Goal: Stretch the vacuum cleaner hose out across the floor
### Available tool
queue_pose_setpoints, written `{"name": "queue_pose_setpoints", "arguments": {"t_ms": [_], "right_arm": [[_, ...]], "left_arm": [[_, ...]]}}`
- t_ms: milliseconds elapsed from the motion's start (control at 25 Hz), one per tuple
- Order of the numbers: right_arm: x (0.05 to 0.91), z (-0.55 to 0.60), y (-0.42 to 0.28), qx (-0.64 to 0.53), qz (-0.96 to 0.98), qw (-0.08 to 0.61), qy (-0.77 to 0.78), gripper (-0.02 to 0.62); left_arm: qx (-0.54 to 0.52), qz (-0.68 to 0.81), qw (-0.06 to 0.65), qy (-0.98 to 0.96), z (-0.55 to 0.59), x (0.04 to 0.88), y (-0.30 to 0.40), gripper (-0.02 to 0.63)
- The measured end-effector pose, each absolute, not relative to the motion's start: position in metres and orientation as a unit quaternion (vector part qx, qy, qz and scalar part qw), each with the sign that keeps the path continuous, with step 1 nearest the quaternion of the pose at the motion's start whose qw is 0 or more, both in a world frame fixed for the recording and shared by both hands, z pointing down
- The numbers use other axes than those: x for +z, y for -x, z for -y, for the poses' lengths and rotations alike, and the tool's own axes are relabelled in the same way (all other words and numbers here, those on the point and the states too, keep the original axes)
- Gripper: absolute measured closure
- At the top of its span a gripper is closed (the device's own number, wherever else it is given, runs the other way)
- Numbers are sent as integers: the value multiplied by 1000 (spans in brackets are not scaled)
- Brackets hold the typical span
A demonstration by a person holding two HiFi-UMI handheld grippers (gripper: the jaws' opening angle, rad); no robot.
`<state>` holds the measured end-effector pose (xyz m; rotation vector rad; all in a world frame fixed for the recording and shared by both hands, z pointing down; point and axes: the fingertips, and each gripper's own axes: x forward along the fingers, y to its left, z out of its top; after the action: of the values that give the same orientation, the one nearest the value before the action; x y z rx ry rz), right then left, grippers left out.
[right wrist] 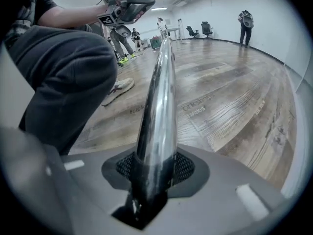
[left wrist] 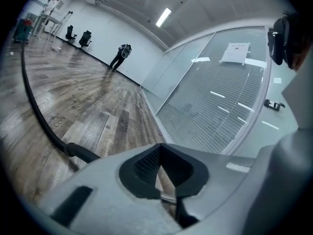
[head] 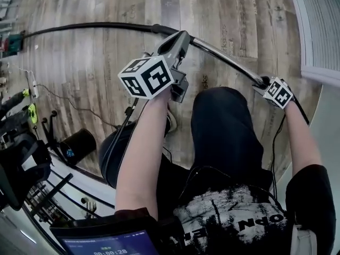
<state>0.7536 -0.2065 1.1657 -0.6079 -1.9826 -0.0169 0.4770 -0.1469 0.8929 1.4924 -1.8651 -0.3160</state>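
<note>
Over the wooden floor (head: 106,62) the black hose (head: 85,25) runs from ten o'clock to its joint near twelve with the chrome tube (head: 223,54). The tube slants toward three o'clock, pinched in the right gripper (head: 264,83) jaws. The left gripper (head: 179,38) jaws are pressed together beside that joint.

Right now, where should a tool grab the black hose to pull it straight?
Probably the thicker cuff at the near end of the black hose, from above, jaws straddling it crosswise: it is round, looks stiffer, and seems lifted off the floor there.
</note>
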Motion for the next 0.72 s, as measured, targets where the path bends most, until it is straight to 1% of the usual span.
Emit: {"name": "queue_pose_setpoints", "arguments": {"t_ms": [320, 520, 720], "right_arm": [[1202, 187, -767, 9, 833, 489, 260, 457], [1220, 195, -769, 2, 832, 489, 262, 449], [1221, 198, -764, 5, 832, 491, 257, 446]], "left_arm": [[-63, 742, 379, -549, 110, 912, -528, 606], [-110, 751, 377, -531, 111, 906, -523, 606], [-90, 755, 380, -527, 100, 913, -522, 606]]}}
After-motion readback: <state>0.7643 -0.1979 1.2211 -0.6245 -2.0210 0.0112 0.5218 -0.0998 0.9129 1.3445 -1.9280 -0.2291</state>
